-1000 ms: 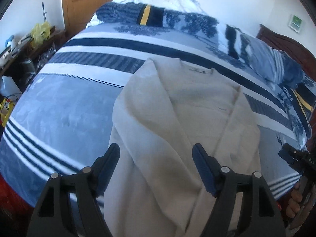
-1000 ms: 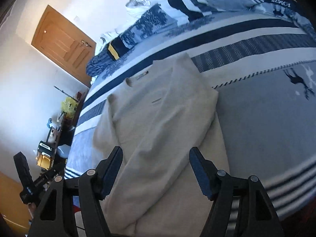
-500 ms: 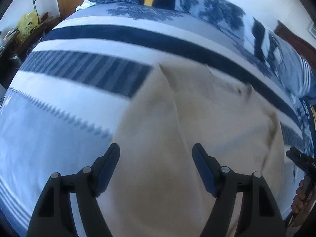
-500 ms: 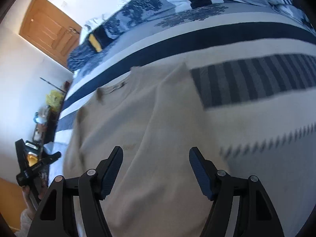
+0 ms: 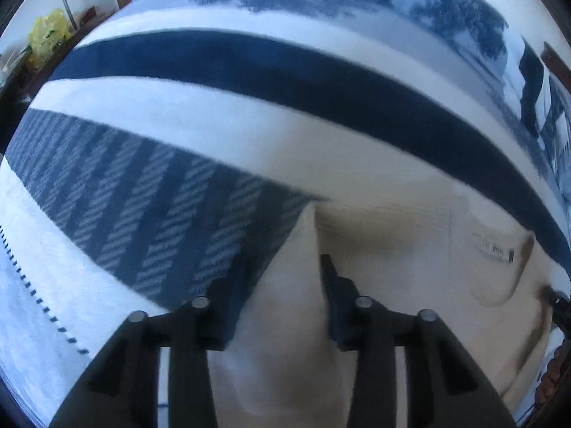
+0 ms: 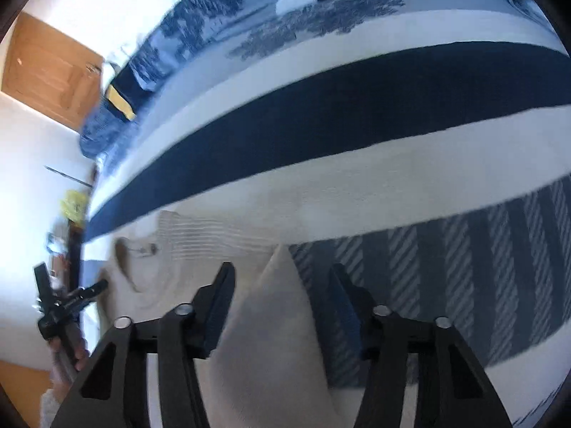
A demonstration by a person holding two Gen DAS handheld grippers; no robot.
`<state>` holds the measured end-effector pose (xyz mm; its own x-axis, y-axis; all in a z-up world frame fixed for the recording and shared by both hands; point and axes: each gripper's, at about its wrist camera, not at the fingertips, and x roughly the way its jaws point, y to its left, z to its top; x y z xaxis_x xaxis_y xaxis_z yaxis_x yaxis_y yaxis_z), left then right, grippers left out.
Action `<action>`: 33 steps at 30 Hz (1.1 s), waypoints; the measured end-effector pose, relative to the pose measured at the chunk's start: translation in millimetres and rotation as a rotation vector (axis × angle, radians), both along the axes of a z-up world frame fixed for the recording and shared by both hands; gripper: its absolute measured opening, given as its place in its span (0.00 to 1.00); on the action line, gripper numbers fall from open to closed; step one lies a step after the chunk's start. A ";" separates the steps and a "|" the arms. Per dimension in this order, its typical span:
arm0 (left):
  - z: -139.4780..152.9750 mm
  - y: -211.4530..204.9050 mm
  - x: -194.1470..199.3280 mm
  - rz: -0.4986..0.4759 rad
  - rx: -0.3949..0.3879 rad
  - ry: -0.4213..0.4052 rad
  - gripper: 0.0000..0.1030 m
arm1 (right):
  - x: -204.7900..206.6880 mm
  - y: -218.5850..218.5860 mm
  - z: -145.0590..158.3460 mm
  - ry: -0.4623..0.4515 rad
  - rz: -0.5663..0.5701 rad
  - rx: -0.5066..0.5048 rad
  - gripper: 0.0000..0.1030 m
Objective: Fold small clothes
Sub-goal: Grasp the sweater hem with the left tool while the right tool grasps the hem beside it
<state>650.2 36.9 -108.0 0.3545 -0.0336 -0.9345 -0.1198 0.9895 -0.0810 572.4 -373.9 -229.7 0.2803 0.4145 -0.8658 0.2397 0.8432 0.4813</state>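
Note:
A beige sweater lies flat on the striped bed, collar and neck label toward the pillows. My left gripper is open, low over the sweater's left shoulder corner, which sits between its fingers. My right gripper is open, low over the sweater's right shoulder corner, which also lies between its fingers. Neither is closed on the cloth. The other gripper shows at each view's edge.
The blue-and-white striped blanket covers the bed. Folded bedding with a yellow band lies at the head. A wooden door and a cluttered side table with a yellow bag stand to the left.
Both grippers have moved forward and down along the sweater, from its hem end to its shoulder corners. Both stay open.

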 end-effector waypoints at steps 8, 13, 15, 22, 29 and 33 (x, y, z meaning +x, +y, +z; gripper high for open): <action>54.9 8.5 -40.9 -0.028 -0.059 -0.101 0.04 | -10.0 4.7 40.5 -0.083 0.003 -0.111 0.04; 136.0 29.4 -149.0 -0.078 -0.136 -0.265 0.04 | -89.8 2.9 121.4 -0.239 0.019 -0.113 0.04; 148.5 37.2 -196.0 -0.093 -0.150 -0.279 0.04 | -132.0 3.8 147.3 -0.280 0.020 -0.123 0.04; 126.9 56.6 -357.9 -0.096 -0.159 -0.252 0.04 | -303.6 8.8 173.3 -0.293 -0.044 -0.102 0.04; 21.2 70.8 -433.3 0.069 -0.271 -0.111 0.05 | -400.3 31.1 99.9 -0.194 -0.118 -0.123 0.04; 22.8 69.4 -457.4 0.068 -0.230 -0.152 0.13 | -423.4 33.4 79.7 -0.195 -0.120 -0.128 0.06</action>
<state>192.8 106.3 -85.1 0.4985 -0.2098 -0.8411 -0.1545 0.9332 -0.3243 148.9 -340.5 -150.1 0.4877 0.2589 -0.8337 0.2543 0.8714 0.4194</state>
